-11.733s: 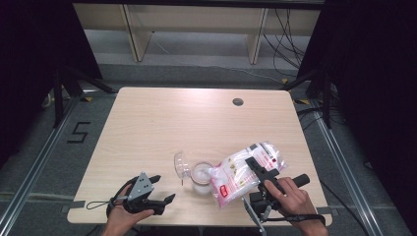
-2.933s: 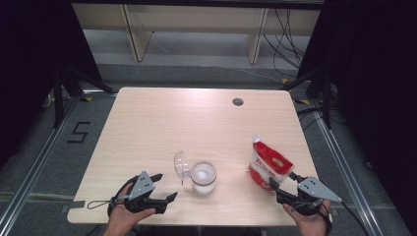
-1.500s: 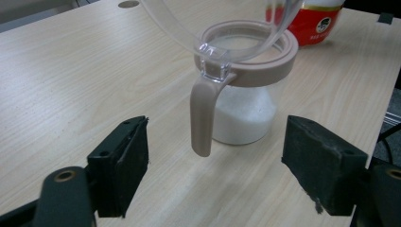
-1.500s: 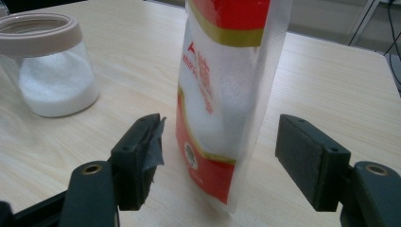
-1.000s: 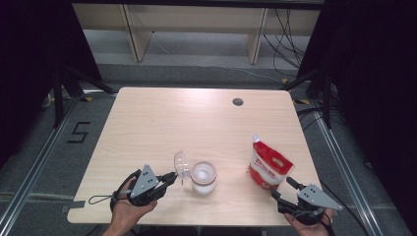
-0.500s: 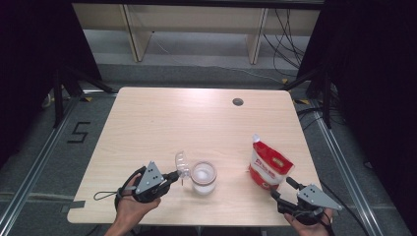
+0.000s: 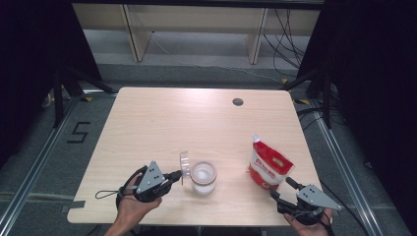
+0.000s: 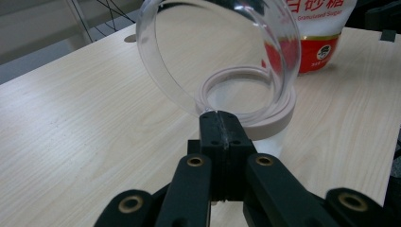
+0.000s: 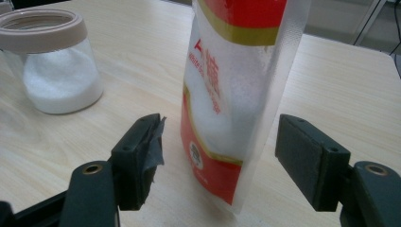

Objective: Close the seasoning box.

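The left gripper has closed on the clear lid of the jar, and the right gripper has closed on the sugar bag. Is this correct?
Not quite. The right gripper is open: in the right gripper view its jaws stand apart on either side of the sugar bag without touching it. The left gripper is indeed shut on the clear lid of the jar.

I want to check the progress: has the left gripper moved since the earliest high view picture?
Yes. The left gripper has moved right along the table's near edge, toward the jar, which stayed put. Its jaws are now shut on the clear lid.
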Tool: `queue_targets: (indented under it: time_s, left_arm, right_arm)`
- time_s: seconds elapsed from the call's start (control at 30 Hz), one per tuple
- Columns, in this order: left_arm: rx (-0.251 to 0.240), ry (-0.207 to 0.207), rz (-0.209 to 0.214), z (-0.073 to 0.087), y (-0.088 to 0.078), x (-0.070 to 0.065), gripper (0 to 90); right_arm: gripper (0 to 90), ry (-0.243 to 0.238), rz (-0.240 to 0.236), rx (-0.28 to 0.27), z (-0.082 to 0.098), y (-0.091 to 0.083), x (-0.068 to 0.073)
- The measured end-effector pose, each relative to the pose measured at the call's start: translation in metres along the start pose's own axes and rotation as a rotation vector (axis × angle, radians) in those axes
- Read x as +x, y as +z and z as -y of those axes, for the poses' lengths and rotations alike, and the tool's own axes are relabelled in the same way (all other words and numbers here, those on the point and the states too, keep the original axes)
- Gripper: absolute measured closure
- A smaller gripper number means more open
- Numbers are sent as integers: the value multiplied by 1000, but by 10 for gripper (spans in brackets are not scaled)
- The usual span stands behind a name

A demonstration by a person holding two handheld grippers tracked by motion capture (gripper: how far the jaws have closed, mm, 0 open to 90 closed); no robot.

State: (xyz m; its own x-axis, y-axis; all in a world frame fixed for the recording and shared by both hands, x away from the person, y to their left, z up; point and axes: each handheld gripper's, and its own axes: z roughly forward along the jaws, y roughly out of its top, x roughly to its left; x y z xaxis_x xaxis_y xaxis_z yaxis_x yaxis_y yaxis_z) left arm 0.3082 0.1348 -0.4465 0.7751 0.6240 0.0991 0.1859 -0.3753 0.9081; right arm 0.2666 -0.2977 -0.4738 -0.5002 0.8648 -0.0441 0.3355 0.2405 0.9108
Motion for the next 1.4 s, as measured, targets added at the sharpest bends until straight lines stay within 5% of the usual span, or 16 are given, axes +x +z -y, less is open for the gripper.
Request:
queue_targets:
  time_s: [0.5, 0.57, 0.6, 0.63, 0.67, 0.93, 1.13, 1.4]
  left_arm:
    - [-1, -9, 24, 1, 0, -3, 873]
    - [-1, -14, 34, 2, -1, -1, 842]
    - [-7, -39, 32, 4, -1, -2, 826]
    - [-4, -16, 37, 4, -2, 0, 808]
    - [0, -41, 38, 5, -3, -2, 795]
    - [9, -43, 86, 12, -9, -3, 608]
    - [41, -68, 70, 24, -16, -4, 423]
    - [58, -84, 80, 34, -18, -5, 329]
  right_arm:
    - [333, -1, -9, 3, -1, -1, 1]
    - [332, -24, 11, -8, -1, -1, -1]
    - [332, -4, 4, 2, -1, -2, 1]
    - [332, 0, 3, -5, -1, -1, 1]
    - [332, -14, 10, -7, -1, -1, 0]
    - [332, 31, 0, 2, -1, -3, 3]
    - [330, -10, -7, -13, -2, -2, 0]
    - [322, 13, -5, -4, -2, -5, 3]
